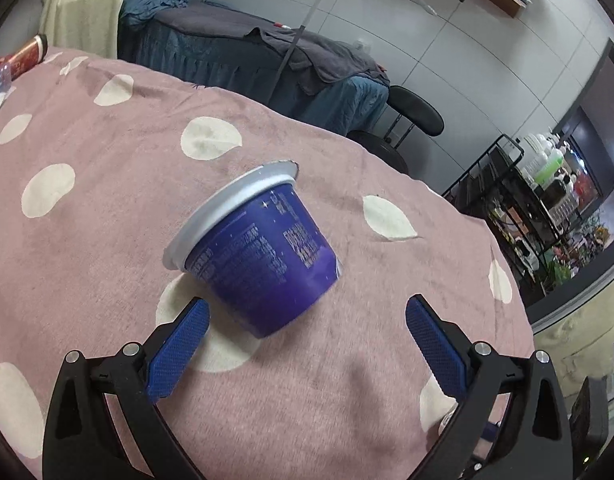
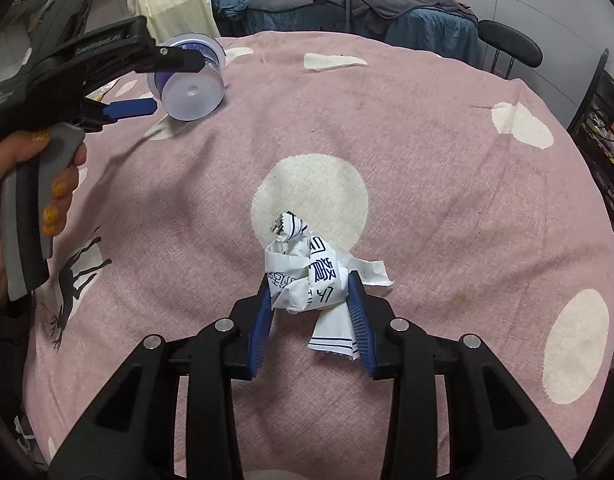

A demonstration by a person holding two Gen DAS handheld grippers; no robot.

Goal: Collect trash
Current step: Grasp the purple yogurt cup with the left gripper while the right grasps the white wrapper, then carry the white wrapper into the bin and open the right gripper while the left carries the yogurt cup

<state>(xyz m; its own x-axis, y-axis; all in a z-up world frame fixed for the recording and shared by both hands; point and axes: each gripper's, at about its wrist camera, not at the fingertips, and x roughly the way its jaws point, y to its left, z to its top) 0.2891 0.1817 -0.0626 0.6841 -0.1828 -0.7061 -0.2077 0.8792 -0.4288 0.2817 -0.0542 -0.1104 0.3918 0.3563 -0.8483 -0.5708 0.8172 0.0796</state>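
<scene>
Your right gripper point(image 2: 311, 300) pinches the crumpled wrapper point(image 2: 307, 276) between its fingers; dark print shows, unreadable. Your left gripper point(image 1: 307, 320), fingers spread, frames the tipped purple cup point(image 1: 259, 256) lying just ahead on the table point(image 1: 87, 240). Nudged, the cup may roll; loose wrapper tails may slip.

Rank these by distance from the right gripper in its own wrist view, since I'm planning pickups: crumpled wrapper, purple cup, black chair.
1. Crumpled wrapper: clamped in the right gripper.
2. Purple cup: on its side, far left of the pink cloth.
3. Black chair: beyond the cloth, upper right.
</scene>
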